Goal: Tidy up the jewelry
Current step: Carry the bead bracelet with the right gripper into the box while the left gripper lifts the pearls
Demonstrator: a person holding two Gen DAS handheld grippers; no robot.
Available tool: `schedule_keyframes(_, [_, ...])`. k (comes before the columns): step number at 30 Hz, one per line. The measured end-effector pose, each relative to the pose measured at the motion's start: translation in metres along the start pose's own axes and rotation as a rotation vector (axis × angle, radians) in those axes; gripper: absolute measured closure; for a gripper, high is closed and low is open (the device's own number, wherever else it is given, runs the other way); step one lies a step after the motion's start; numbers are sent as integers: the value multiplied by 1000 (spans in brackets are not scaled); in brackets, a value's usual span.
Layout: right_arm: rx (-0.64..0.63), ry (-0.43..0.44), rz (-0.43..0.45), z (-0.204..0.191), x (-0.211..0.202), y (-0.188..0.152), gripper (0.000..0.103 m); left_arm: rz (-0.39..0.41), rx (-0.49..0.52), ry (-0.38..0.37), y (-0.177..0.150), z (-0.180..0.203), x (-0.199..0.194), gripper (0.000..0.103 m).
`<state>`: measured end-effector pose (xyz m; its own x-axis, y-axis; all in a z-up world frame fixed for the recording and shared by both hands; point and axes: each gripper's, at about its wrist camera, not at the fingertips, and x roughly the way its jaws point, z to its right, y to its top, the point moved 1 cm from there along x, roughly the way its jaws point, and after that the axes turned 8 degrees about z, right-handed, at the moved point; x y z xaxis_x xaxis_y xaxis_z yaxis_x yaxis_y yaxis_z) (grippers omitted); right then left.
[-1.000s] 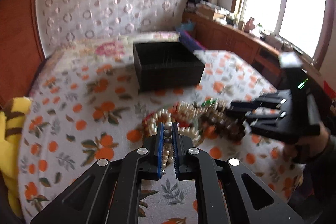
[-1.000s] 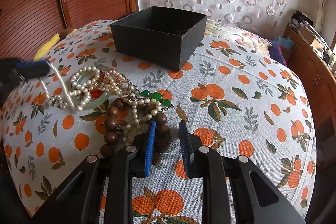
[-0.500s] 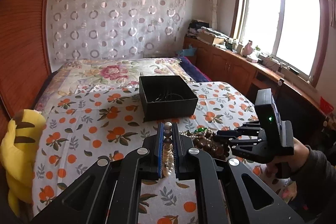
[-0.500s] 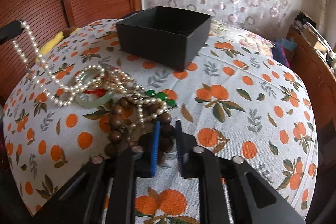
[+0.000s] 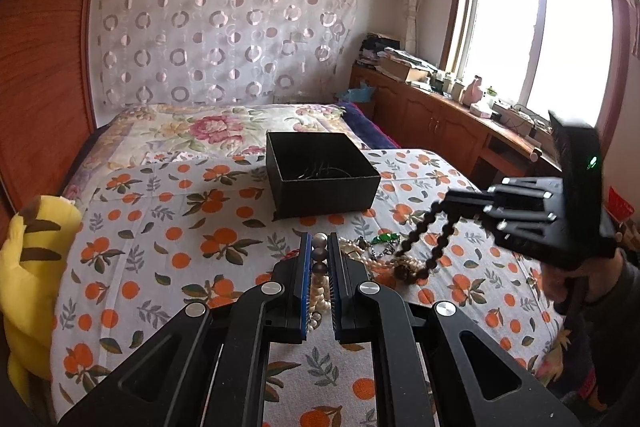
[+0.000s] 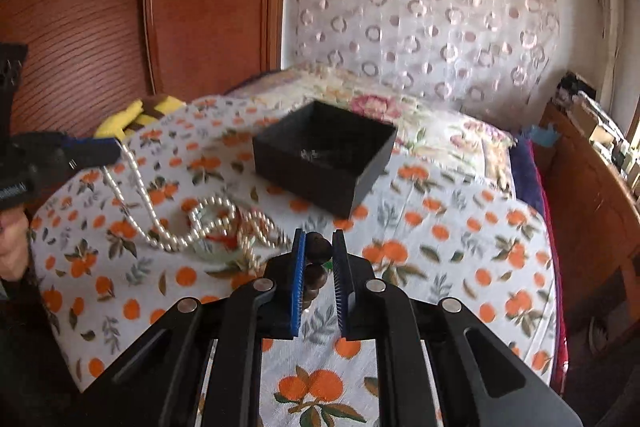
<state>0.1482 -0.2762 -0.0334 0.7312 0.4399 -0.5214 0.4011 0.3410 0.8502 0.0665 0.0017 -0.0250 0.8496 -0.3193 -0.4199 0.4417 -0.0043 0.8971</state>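
My left gripper (image 5: 320, 241) is shut on a pearl necklace (image 5: 319, 255) and holds it above the bed; in the right wrist view its strand (image 6: 138, 195) hangs down to the pile. My right gripper (image 6: 319, 241) is shut on a dark wooden bead strand (image 6: 318, 267), which dangles from it in the left wrist view (image 5: 430, 227). An open black box (image 5: 320, 175) sits on the orange-print cloth beyond the jewelry pile (image 5: 376, 255); it also shows in the right wrist view (image 6: 324, 157).
A yellow striped plush toy (image 5: 24, 267) lies at the bed's left edge. A wooden headboard (image 6: 120, 7) stands on the left. A wooden cabinet (image 5: 440, 123) with clutter runs under the window on the right.
Both grippers have lifted. The pearl necklace rose off the pile with my left gripper. My right gripper closed on the dark bead strand and raised it.
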Motion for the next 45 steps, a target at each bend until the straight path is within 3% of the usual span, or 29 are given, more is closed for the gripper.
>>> schedule_keyframes(12, [-25,-6,108,-1,-32,46,88,51,8,9,26,-1,-3,96])
schedule_keyframes(17, [-25,30,146,-2,-48,63,88,59,7,5,36,0,-2,96])
schedule_keyframes(24, [-38,29,129,-3,-48,60,88,2,32,37,25,0,18,96])
schedule_keyframes(26, [-31,28,122,-1,-46,58,88,-25,32,36,19,0,24,92])
schedule_keyframes(28, [-24,30,117,0,-43,56,88,-43,32,33,14,2,28,70])
schedule_keyframes(33, [-26,35,125,-2,-44,58,88,-89,62,-26,2,18,46,66])
schedule_keyframes(37, [-32,34,132,-3,-44,62,88,-144,84,-139,-8,40,76,63])
schedule_keyframes(45, [-9,34,123,3,-44,58,88,-172,154,-209,-12,75,120,63])
